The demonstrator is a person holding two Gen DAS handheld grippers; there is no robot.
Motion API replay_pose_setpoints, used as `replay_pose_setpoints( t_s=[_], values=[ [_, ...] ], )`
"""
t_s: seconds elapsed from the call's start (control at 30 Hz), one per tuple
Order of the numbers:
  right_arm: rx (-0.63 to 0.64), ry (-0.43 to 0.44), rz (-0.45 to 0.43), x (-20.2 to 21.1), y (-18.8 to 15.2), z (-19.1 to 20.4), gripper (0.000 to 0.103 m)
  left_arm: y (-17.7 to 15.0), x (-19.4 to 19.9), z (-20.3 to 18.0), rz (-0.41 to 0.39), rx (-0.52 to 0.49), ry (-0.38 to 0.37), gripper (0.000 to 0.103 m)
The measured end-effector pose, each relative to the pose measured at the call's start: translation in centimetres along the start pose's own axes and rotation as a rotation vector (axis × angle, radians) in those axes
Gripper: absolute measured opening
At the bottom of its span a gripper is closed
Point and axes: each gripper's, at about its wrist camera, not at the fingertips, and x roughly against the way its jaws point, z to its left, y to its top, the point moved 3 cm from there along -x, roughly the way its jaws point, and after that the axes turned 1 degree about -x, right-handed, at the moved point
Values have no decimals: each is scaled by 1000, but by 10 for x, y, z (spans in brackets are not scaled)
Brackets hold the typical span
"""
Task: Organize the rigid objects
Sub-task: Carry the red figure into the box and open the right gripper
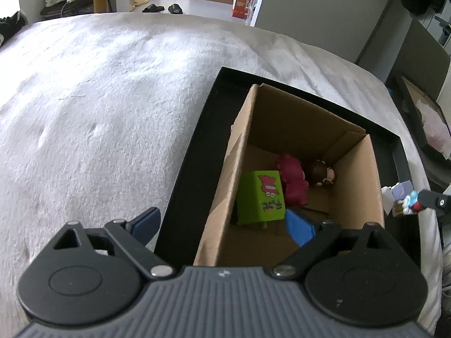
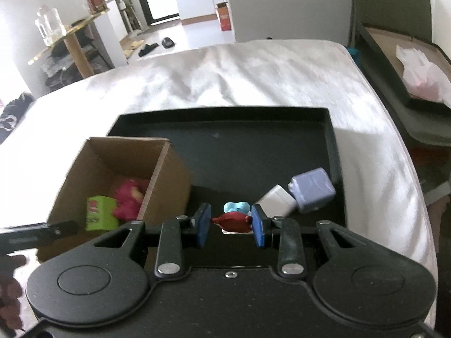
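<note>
Right wrist shows your right gripper (image 2: 231, 224) bracketing the figurine (image 2: 235, 218), cubes (image 2: 311, 193) at 1 o'clock, box (image 2: 169, 186) at 10; left gripper (image 1: 222, 225) wide.

My cardboard box (image 2: 118, 174) sits in the tray's (image 2: 253, 152) left side; figurine (image 2: 235, 217) and cubes (image 2: 311, 194) lie right of it.

Surroundings: bed and room beyond
White bed cover (image 1: 98, 98) rumpled; black slippers (image 1: 153, 8) and tan slippers (image 1: 139, 1) on the floor past the bed; orange carton (image 2: 224, 18) by a white cabinet; glass jar (image 2: 49, 26) on a gold-edged side shelf (image 2: 66, 36)
</note>
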Motion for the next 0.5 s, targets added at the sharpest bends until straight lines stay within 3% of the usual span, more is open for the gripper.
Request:
replay_pose_setpoints(
  t_s=[0.27, 0.37, 0.5],
  values=[
    [40, 42, -29, 6, 11, 33, 31, -1, 2, 7, -39, 9, -28, 89],
    [53, 64, -36, 5, 13, 45, 31, -2, 1, 11, -47, 4, -37, 83],
    [71, 76, -48, 3, 15, 59, 31, -3, -4, 16, -37, 11, -52, 67]
  ],
)
